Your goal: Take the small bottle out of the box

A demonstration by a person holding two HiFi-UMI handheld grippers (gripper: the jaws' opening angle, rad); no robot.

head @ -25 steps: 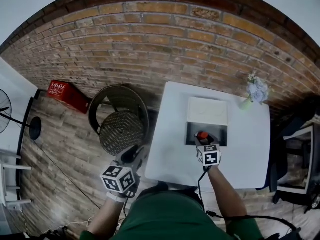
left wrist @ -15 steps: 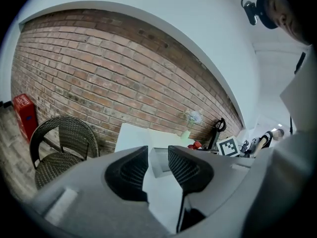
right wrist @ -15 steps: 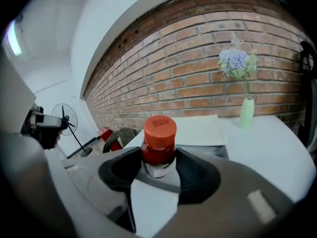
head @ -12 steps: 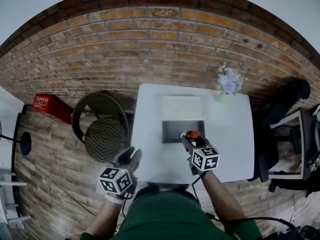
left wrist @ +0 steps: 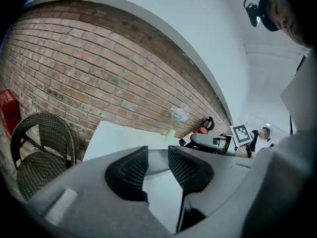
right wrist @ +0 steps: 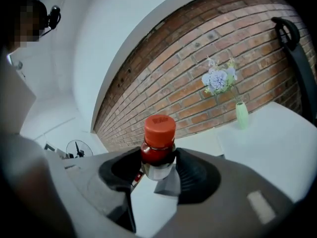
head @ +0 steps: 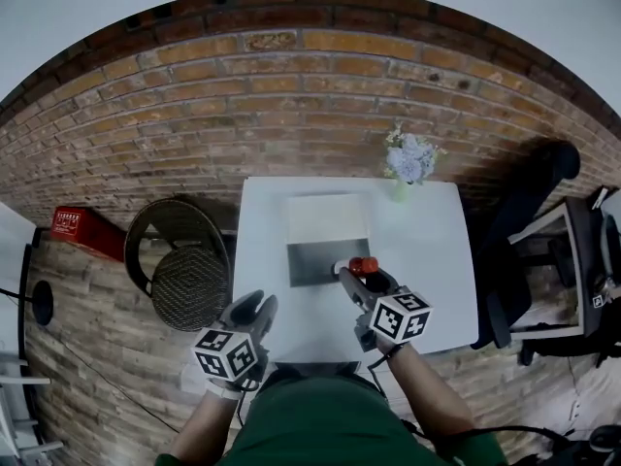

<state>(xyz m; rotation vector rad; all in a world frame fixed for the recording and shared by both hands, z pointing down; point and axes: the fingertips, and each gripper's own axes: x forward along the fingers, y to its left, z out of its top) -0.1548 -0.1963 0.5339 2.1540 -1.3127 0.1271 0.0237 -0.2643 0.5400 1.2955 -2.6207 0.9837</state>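
Red-capped small bottle [head: 365, 265] now at box [head: 310, 262] edge

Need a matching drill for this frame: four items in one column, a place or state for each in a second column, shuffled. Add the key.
Column 1
1. small bottle
2. box
3. flower vase
4. left hand-held gripper

Column 2
A. jaws apart, nothing between them
B. at the far edge of the white table, right of the box
C. clamped in the right hand-held gripper, red cap up
D. lid open, near the middle of the table

Pairs: 1-C, 2-D, 3-B, 4-A
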